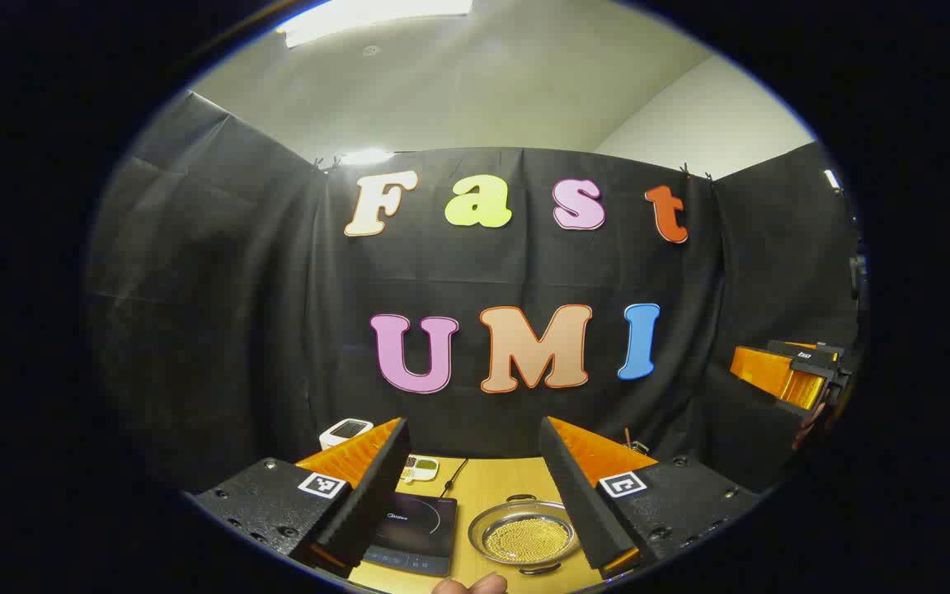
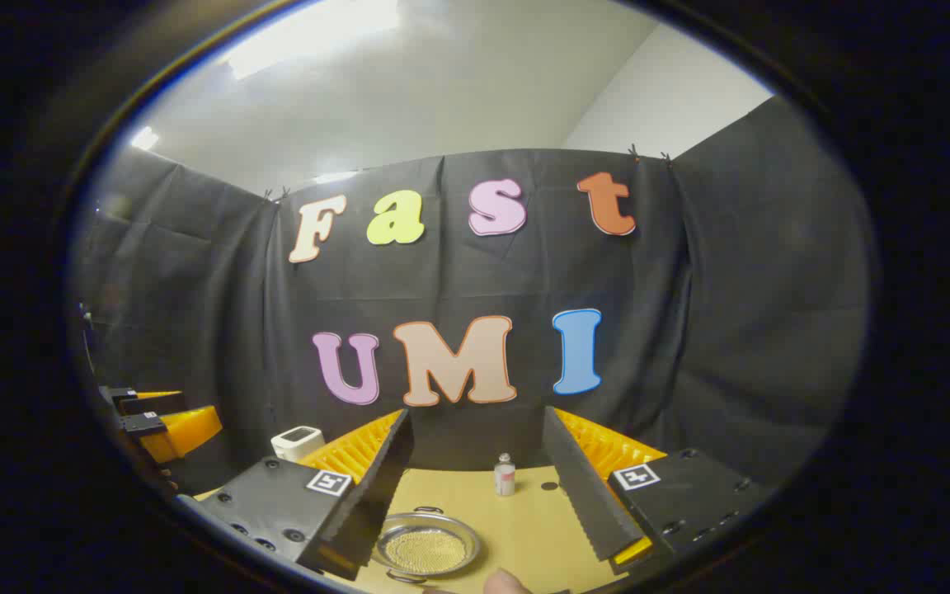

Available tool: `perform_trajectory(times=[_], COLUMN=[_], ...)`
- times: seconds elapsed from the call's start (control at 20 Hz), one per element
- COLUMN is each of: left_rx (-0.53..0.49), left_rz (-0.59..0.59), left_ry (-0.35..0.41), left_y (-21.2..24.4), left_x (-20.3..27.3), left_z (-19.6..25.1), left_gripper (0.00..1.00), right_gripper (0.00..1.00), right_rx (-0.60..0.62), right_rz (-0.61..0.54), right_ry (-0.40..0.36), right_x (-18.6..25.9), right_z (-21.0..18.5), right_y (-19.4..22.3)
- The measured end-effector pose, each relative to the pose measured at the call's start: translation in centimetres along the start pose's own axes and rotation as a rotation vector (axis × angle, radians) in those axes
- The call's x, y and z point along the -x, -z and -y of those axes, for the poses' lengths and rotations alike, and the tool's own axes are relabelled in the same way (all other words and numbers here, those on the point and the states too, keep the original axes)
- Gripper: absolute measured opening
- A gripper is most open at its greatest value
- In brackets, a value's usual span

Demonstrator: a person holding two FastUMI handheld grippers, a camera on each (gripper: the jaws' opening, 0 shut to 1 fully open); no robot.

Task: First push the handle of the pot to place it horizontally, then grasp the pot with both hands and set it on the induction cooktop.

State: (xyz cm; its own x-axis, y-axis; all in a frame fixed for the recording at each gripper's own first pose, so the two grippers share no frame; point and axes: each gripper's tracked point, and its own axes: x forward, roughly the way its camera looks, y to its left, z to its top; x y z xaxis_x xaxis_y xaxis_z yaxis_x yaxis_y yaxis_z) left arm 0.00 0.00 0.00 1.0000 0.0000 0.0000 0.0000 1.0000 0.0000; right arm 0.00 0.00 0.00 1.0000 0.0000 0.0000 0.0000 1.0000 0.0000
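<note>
Two grippers are held up above the table, both w/ jaws wide apart and nothing between them. The left gripper [image 1: 475, 487] shows at the bottom of the left gripper view, the right gripper [image 2: 479, 487] at the bottom of the right gripper view. The pot [image 1: 524, 536], a shallow metal one w/ small yellowish beads inside, sits on the wooden table [image 1: 491, 487] at the bottom centre of the left gripper view, just to the right of the dark induction cooktop [image 1: 413, 528]; they look very near, but I cannot tell if they touch. In the right gripper view the pot [image 2: 425, 549] is at the lower centre, a bit left, between the fingers. Its handles seem to stand one at the far rim and one at the near rim, so approx. pointing away from and toward the person, not side to side; I judge the handle push is not yet done. The pot is also not on the cooktop, so lifting and placing are left as well, i.e. the task looks to be at its very start. A small bottle [image 2: 505, 476] stands farther back on the table, and a white device [image 1: 345, 431] sits at the lower left near the wall, well apart from the pot.
</note>
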Motion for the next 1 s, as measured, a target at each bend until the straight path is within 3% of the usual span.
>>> perform_trajectory(times=[0.85, 0.95, 1.0], left_rx=[-0.007, -0.004, -0.004], left_rz=[-0.009, -0.012, -0.012], left_ry=[0.002, 0.001, 0.0], left_y=[0.5, 0.6, 0.6], left_x=[-0.2, -0.1, -0.1], left_z=[-0.4, -0.7, -0.8], left_gripper=[0.95, 0.93, 0.93], right_gripper=[0.92, 0.7, 0.65], right_rx=[0.007, 0.01, 0.007], right_rz=[-0.024, -0.032, -0.036], right_ry=[-0.023, -0.032, -0.04], right_x=[-0.4, -0.4, -0.5], right_z=[-1.1, -1.4, -1.9], right_y=[1.0, 1.3, 1.5])
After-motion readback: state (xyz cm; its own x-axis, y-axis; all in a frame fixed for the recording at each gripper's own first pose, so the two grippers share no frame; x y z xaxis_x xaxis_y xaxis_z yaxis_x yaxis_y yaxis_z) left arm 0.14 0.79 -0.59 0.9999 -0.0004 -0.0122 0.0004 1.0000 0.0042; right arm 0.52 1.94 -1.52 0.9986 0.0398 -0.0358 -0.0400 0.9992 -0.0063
